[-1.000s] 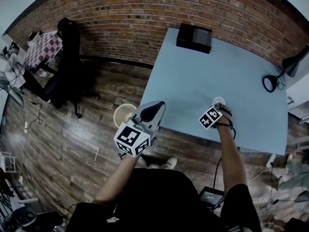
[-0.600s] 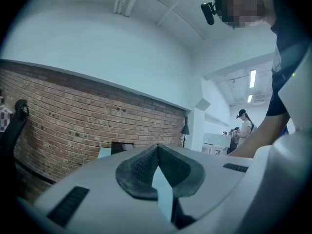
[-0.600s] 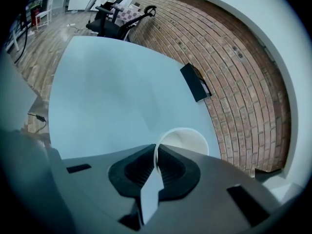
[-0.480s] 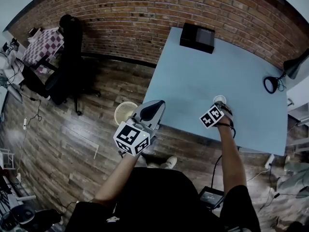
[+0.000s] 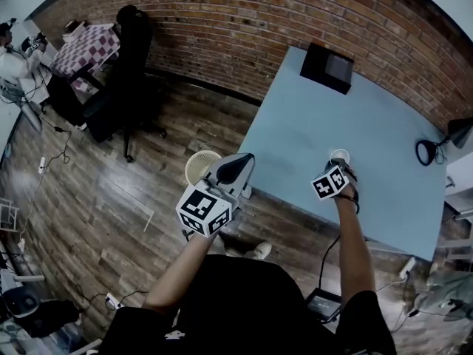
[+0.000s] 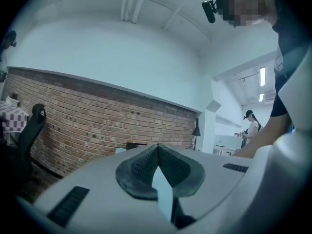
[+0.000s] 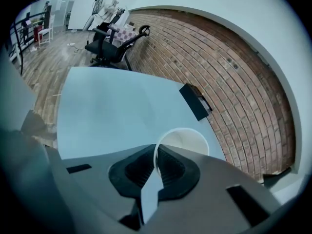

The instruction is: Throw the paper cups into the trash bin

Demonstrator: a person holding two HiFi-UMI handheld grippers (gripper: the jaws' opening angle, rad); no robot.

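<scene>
Wood plank floor [image 5: 89,198] fills your left side, wide and open. An office chair [image 5: 122,72] and a checked table [image 5: 89,50] stand back by the brick wall [image 5: 222,35]. The trash bin [image 5: 201,166] stands mouth up on the floor, just off the near left corner of the pale blue table [image 5: 310,117]. Your left gripper [image 5: 235,167] hangs by the bin's right side at the table's edge, jaws pressed together on nothing. Across now: your right gripper [image 5: 338,170] is over the table near its front edge. It pinches the wall of the white paper cup [image 5: 339,155], one pad inside, one outside. Bare tabletop lies between cup and bin. A black box [image 5: 330,68] sits at the far edge and a desk lamp [image 5: 427,151] at the right. The only markings are black-and-white squares on your marker cubes [image 5: 203,211].
</scene>
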